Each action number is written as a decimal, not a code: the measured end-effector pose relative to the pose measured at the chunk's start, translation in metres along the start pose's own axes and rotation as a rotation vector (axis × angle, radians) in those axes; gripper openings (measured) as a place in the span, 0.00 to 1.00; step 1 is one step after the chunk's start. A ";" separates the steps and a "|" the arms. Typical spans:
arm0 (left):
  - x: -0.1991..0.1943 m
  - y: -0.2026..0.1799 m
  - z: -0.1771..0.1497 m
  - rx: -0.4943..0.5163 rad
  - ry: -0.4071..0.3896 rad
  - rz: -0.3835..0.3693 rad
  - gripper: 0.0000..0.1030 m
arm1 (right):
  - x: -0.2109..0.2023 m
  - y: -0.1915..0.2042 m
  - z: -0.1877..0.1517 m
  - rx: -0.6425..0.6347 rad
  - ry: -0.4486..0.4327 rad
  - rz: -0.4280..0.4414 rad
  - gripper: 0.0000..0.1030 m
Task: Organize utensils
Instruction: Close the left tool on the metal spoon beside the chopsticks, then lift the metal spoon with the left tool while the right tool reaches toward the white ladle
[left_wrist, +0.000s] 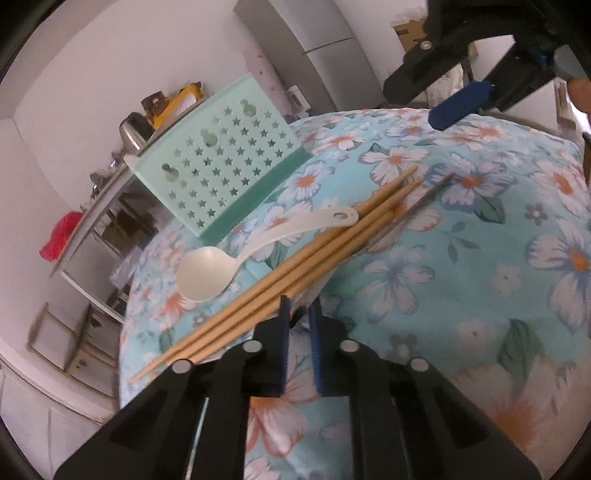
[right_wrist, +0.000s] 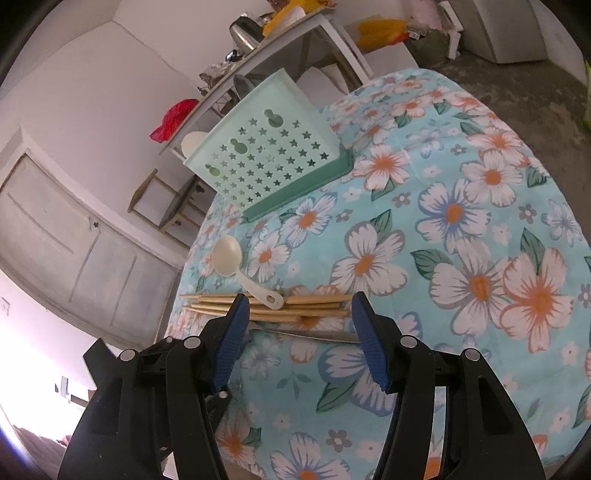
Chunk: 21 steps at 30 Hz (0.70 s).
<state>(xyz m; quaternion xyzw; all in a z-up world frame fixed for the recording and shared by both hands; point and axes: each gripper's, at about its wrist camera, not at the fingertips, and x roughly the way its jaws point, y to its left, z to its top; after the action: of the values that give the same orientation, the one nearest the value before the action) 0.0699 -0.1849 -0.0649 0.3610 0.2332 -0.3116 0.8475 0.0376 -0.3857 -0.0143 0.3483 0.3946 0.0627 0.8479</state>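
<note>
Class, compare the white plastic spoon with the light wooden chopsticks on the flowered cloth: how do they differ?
The white plastic spoon is one curved piece ending in a round bowl; the light wooden chopsticks are several straight thin sticks. The spoon's handle has a hole; the chopsticks have none. Both lie flat on the flowered cloth, touching.

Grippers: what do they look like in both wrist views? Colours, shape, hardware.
The two match. The left gripper and the right gripper each have a black angular plastic body with cut-out slots, round silver fasteners at the linkage joints, and two fingers faced with blue ribbed pads. No cables, printed markings or sleeves are visible.
</note>
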 end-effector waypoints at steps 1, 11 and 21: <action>-0.004 0.000 0.000 0.011 0.003 -0.003 0.06 | -0.001 -0.001 0.000 0.002 -0.003 0.001 0.54; -0.003 0.033 -0.012 -0.287 0.068 -0.225 0.09 | -0.012 -0.006 -0.005 0.019 -0.015 0.014 0.54; 0.018 0.065 -0.040 -0.736 0.012 -0.440 0.09 | -0.017 -0.007 -0.006 0.036 -0.029 0.010 0.54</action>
<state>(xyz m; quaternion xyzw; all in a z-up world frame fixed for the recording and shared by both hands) 0.1208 -0.1259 -0.0705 -0.0221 0.4054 -0.3786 0.8318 0.0202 -0.3945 -0.0109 0.3663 0.3817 0.0548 0.8469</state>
